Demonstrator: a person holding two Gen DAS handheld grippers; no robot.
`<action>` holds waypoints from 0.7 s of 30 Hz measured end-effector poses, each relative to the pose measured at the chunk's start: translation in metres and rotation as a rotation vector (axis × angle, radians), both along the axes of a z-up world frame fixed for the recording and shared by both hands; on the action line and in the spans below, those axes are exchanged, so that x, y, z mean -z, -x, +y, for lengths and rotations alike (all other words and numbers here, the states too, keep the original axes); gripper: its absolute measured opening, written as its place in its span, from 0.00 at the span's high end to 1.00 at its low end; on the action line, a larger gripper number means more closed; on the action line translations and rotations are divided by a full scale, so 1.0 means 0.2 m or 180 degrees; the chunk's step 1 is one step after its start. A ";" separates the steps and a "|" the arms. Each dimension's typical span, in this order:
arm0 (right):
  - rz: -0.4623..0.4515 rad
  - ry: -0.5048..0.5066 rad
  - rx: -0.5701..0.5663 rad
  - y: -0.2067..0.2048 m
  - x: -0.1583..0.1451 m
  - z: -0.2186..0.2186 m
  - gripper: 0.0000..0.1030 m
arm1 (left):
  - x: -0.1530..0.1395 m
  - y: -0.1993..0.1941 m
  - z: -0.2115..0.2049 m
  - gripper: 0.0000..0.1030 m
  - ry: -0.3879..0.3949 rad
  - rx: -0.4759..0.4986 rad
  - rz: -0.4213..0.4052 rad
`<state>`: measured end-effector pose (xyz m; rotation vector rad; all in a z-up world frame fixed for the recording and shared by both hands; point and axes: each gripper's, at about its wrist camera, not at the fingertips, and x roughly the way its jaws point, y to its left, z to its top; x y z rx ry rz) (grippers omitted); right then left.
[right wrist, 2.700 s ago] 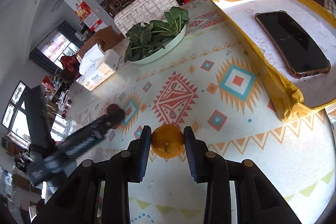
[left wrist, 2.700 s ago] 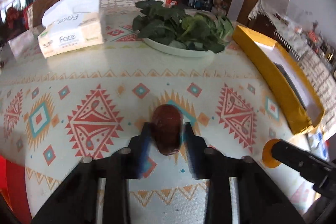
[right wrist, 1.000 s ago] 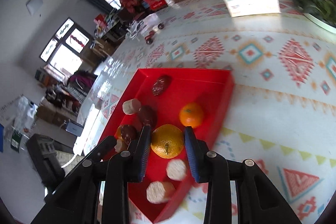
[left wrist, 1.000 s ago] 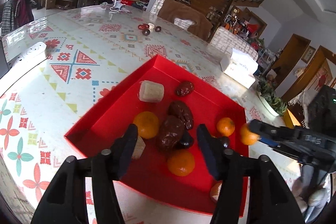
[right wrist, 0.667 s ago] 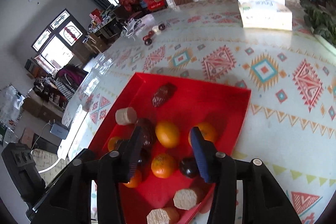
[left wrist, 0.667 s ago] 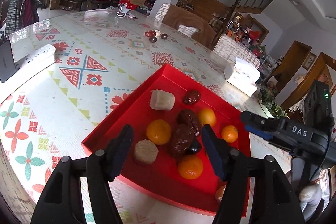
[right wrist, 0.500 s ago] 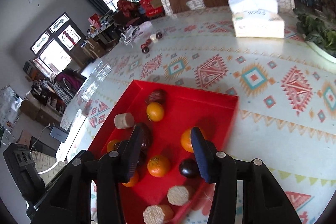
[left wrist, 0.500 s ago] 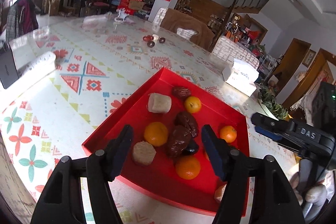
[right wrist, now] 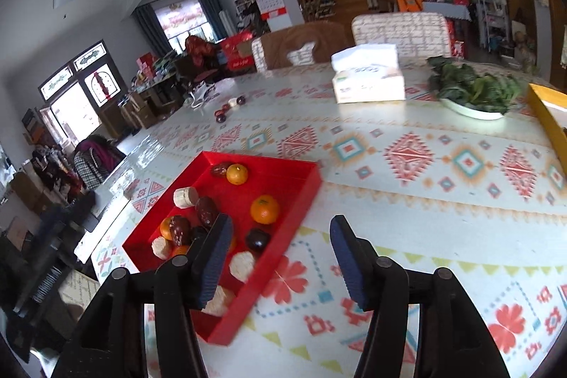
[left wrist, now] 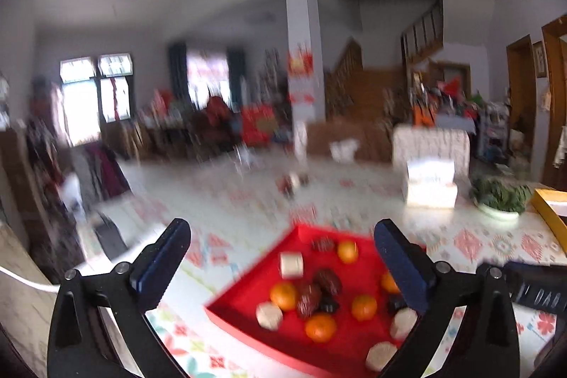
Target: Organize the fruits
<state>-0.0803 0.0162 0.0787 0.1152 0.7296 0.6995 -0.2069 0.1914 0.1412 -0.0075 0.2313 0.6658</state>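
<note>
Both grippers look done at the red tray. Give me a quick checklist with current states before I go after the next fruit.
1. Left gripper empty, jaws wide apart: ok.
2. Right gripper empty, jaws apart: ok.
3. Delivered fruit inside the red tray, none on its rim: ok.
4. Loose dark fruits left on the far side of the table, beyond the tray: not ok, task unfinished.
5. Left wrist view sharp enough to aim: not ok, blurred.
6. Route from the tray to those fruits free of the tissue box: ok, the box sits off to the right.
</note>
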 end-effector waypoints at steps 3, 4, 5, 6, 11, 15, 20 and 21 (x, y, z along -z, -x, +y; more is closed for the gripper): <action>-0.0063 0.0019 0.0033 0.05 0.01 -0.07 0.38 | -0.07 0.04 -0.11 0.00 -0.0160 -0.0025 -0.0148; -0.0071 0.0023 0.0035 0.07 0.01 -0.08 0.38 | -0.08 0.05 -0.13 0.00 -0.0159 -0.0049 -0.0150; -0.0069 0.0013 0.0040 0.08 0.01 -0.11 0.37 | -0.09 0.04 -0.16 0.00 -0.0139 -0.0087 -0.0131; -0.0063 0.0000 0.0048 0.09 0.02 -0.13 0.35 | -0.08 0.04 -0.17 0.00 -0.0124 -0.0133 -0.0100; -0.0086 0.0009 0.0133 0.15 0.04 -0.22 0.32 | -0.01 -0.02 -0.19 0.00 0.0117 -0.0243 0.0133; -0.0135 0.0072 0.0099 0.20 0.06 -0.25 0.31 | 0.05 -0.03 -0.20 0.00 0.0438 -0.0074 0.0222; -0.0276 0.0217 0.0048 0.25 0.07 -0.23 0.28 | 0.07 -0.05 -0.23 0.00 0.0441 -0.0036 0.0252; -0.0310 0.0251 0.0042 0.26 0.07 -0.22 0.27 | 0.07 -0.05 -0.23 0.00 0.0447 -0.0025 0.0264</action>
